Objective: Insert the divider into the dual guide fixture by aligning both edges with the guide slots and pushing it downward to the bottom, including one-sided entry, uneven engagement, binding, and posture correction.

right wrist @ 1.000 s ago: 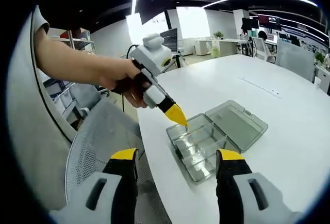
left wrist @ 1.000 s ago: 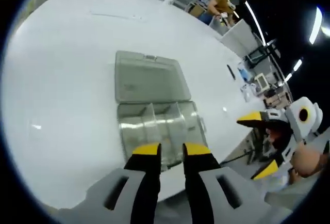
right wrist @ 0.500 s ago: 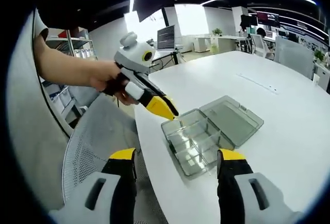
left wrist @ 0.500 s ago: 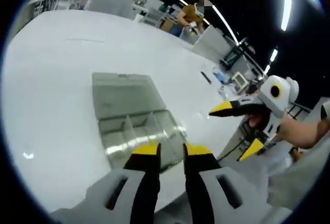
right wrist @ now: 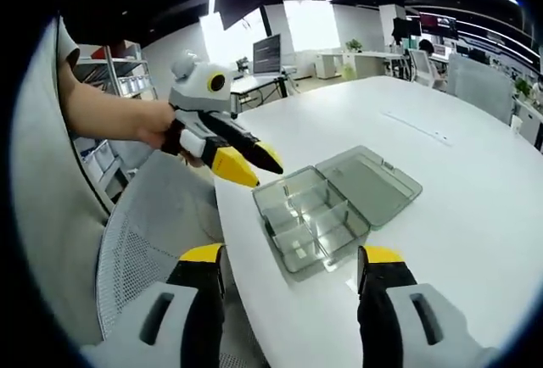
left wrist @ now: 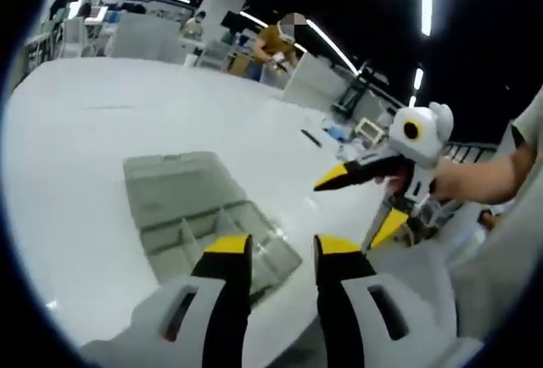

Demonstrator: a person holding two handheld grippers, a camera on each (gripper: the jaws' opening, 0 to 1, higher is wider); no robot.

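Clear grey plastic compartment box [right wrist: 327,209] lies open on the white table [right wrist: 475,215], lid flat beside its divided tray.
Left gripper [right wrist: 246,160] nearly closed, empty, now drawn back off the box; right gripper [right wrist: 293,270] spread wide, empty.

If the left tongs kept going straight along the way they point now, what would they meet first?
Most likely the clear compartment box lying open on the white table: in the left gripper view the left tongs point at its near tray. They appear to be above it, so depth is uncertain.
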